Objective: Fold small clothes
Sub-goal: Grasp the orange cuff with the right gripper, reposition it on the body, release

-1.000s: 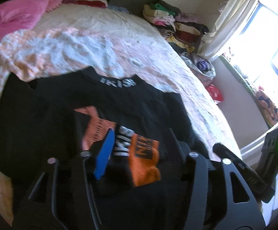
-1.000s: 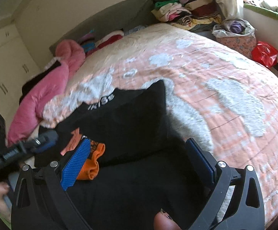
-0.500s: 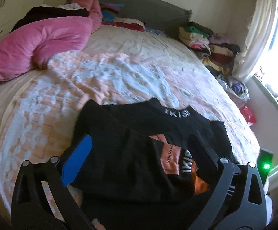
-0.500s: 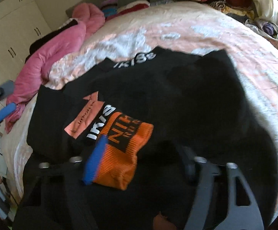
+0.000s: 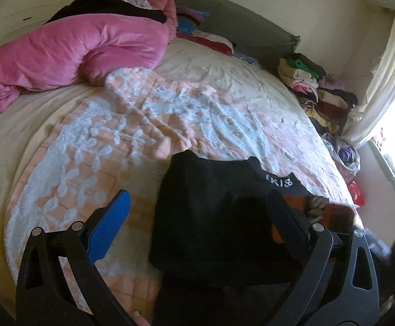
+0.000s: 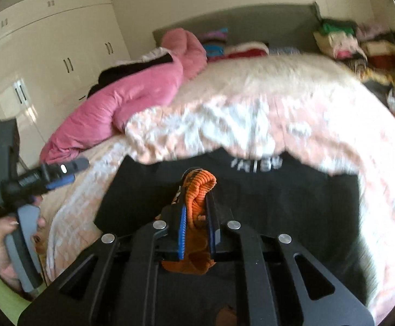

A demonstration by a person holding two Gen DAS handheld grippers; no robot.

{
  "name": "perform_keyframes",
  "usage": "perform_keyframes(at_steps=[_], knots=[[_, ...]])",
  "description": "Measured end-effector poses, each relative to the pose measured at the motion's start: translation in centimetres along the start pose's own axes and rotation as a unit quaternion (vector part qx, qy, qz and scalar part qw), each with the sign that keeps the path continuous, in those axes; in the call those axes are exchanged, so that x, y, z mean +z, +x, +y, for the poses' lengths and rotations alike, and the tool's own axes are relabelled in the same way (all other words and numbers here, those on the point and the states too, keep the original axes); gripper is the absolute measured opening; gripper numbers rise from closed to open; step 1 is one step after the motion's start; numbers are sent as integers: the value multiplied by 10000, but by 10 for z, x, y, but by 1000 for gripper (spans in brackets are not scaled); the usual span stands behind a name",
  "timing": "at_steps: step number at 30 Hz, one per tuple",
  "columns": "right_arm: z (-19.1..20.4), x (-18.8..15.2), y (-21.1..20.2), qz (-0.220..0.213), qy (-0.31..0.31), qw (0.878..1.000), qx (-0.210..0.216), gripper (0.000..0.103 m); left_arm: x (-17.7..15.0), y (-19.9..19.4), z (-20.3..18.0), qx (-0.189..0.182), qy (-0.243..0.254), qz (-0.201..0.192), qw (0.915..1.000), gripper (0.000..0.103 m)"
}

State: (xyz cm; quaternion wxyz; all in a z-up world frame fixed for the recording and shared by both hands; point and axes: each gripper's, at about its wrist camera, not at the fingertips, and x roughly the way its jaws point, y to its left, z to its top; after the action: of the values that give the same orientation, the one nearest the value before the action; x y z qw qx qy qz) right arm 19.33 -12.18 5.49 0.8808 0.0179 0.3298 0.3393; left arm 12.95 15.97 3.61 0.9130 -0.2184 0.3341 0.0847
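Right hand-held gripper (image 6: 196,214) — just clamped orange cuff (image 6: 198,187); black top (image 6: 279,198) collar away; left (image 5: 197,212) agape

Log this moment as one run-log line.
left tongs: open, empty, over bedspread | right tongs: just closed, shut on orange cuff | black sweater: flat on bed, partly folded

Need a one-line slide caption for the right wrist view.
Right gripper shut on the orange cuff of a black sweater lying on the bed.
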Motion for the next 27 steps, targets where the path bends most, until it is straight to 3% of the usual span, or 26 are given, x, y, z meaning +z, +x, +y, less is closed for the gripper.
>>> perform_keyframes(at_steps=[6, 15, 27], knots=[[-20, 21, -19, -199, -137, 9988, -437, 11, -1, 2, 3, -3, -10, 38, 10000, 93], [-73, -3, -27, -177, 446, 9962, -733, 11, -10, 16, -11, 16, 241, 216, 9995, 93], [-89, -34, -10, 33, 589, 9908, -1219, 11, -29, 48, -49, 6, 804, 556, 9952, 93]])
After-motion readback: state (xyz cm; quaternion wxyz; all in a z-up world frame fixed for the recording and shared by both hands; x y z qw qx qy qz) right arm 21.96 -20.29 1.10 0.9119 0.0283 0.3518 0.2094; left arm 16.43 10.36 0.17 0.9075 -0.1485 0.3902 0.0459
